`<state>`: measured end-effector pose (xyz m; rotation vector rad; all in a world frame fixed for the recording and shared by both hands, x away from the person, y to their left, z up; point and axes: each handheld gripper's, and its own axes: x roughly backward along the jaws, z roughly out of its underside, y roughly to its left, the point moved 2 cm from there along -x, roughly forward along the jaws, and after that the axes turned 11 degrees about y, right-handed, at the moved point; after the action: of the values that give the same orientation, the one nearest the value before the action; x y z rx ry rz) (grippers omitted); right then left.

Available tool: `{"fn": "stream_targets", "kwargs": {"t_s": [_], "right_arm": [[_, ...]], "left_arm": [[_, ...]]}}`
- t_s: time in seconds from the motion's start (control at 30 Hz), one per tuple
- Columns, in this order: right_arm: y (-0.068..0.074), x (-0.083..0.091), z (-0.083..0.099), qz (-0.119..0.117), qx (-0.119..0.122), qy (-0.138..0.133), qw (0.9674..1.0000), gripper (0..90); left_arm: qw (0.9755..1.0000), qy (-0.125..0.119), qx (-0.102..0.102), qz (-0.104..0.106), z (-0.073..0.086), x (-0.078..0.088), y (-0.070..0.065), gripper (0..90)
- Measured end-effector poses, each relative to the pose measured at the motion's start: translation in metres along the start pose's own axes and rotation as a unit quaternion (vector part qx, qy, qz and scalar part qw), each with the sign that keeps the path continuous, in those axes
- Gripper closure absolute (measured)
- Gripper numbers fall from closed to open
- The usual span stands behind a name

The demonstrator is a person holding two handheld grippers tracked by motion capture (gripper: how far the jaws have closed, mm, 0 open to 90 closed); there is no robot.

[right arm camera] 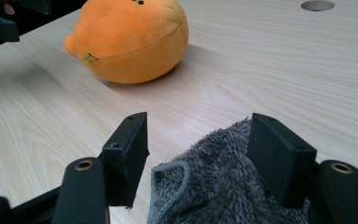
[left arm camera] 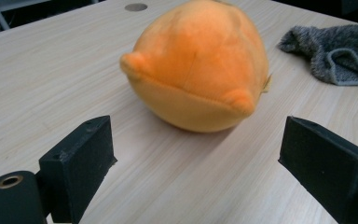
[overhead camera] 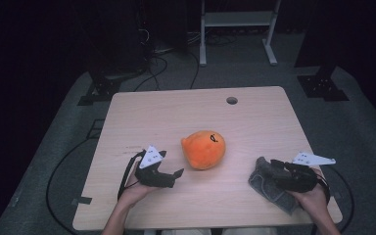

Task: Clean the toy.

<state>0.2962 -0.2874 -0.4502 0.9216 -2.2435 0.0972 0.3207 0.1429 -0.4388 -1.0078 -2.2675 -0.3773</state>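
An orange round plush toy [overhead camera: 203, 149] [left arm camera: 200, 65] [right arm camera: 130, 39] lies near the middle of the light wooden table [overhead camera: 176, 112]. My left gripper [overhead camera: 173, 164] [left arm camera: 196, 158] is just left of the toy and aimed at it. Its jaws stand wide open with bare table between them, short of the toy. A grey fuzzy cloth [overhead camera: 267, 188] [left arm camera: 340, 56] [right arm camera: 214, 186] lies near the front right edge. My right gripper [overhead camera: 264, 171] [right arm camera: 200, 140] sits over the cloth. The cloth bunches up between its open jaws, with a gap at one side.
A round hole [overhead camera: 232, 100] [left arm camera: 135, 7] [right arm camera: 317, 5] is cut in the tabletop near the far edge. Beyond the table, a white frame [overhead camera: 237, 29] and dark stands stand on the floor. Black cables trail on the floor at the left.
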Motion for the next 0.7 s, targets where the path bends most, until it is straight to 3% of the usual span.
{"fn": "stream_targets", "kwargs": {"t_s": [0.37, 0.47, 0.7], "right_arm": [[0.002, 0.0, 0.002, -0.002, -0.001, 0.001, 1.0, 36.8], [0.001, 0.001, 0.003, -0.002, -0.004, 0.0, 1.0, 36.8], [0.002, 0.002, 0.005, -0.001, -0.003, -0.003, 1.0, 36.8]], "left_arm": [[0.9996, 0.0, 0.017, -0.025, 0.022, 0.014, 0.008, 8.6], [0.9993, -0.001, 0.012, -0.036, 0.028, 0.018, 0.007, 8.5], [0.9984, -0.009, 0.03, -0.047, 0.042, 0.023, 0.002, 7.7]]}}
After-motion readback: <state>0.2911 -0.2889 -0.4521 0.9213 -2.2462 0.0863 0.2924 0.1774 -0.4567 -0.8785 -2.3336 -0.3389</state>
